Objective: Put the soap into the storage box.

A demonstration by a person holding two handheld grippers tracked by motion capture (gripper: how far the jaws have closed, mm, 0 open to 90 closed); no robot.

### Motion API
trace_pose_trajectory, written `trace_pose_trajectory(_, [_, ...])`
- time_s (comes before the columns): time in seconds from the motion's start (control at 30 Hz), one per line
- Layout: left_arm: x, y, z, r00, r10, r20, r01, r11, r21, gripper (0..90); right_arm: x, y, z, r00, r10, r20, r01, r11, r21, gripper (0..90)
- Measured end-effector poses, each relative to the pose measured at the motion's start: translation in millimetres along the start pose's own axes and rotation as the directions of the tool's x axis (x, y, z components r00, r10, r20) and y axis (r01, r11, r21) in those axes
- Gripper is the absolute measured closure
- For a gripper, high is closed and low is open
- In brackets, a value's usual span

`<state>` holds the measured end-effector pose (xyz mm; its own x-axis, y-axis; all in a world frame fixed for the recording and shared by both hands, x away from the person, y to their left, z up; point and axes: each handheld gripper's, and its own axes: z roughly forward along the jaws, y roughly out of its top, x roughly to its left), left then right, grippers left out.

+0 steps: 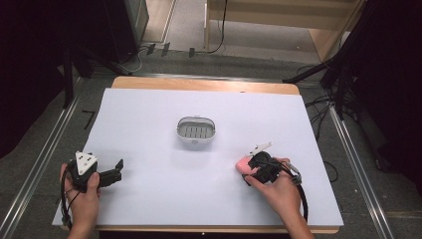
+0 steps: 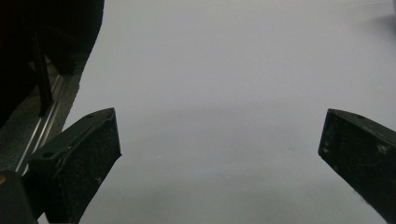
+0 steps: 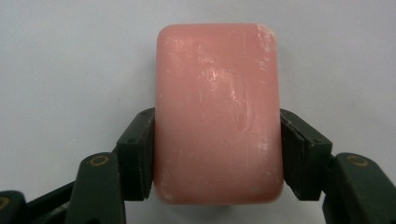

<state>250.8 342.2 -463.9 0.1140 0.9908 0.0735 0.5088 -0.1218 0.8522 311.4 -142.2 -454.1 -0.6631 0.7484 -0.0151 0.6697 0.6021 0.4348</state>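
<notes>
Soap bar (image 3: 218, 114), pink, sits pinched between the right gripper (image 3: 218, 149) jaws, its long axis running straight out ahead of them; left gripper (image 2: 219, 154) jaws spread wide over bare white table (image 2: 224, 70)

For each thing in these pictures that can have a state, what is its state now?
Pink rectangular soap bar: gripped on both long sides, low over the white table sheet.
White oval slotted soap dish: empty, upright at the sheet's centre.
Right gripper: shut on the bar.
Left gripper: open, holding nothing.
</notes>
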Motion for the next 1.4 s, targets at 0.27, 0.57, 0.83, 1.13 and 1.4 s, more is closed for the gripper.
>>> trace_pose_trajectory(0.27, [0.1,0.1,0.1,1.0,0.0,0.002,0.0,1.0,0.002,0.0,-3.7,6.7,-4.1,0.9967,-0.069,-0.043,0.067,0.997,-0.034,38.8])
trace_pose_trajectory(0.57, [0.0,0.1,-0.2,1.0,0.002,0.004,-0.002,1.0,0.001,0.0,-8.1,20.6,-14.4,0.9876,-0.127,-0.092,0.121,0.99,-0.068,38.8])
trace_pose_trajectory(0.83, [0.1,-0.1,-0.1,1.0,-0.001,0.005,0.001,1.0,-0.003,0.0,-12.3,34.6,-18.5,0.9786,-0.177,-0.105,0.167,0.981,-0.094,38.8])
trace_pose_trajectory(1.13, [0.2,-0.2,-0.6,1.0,-0.002,0.006,0.002,1.0,-0.005,0.0,-14.9,47.1,-21.0,0.9638,-0.241,-0.113,0.227,0.966,-0.123,38.8])
trace_pose_trajectory(1.4, [0.6,-0.4,-1.0,1.0,-0.001,0.005,0.001,1.0,-0.007,0.0,-15.4,58.8,-21.0,0.9403,-0.316,-0.126,0.296,0.942,-0.156,38.9])
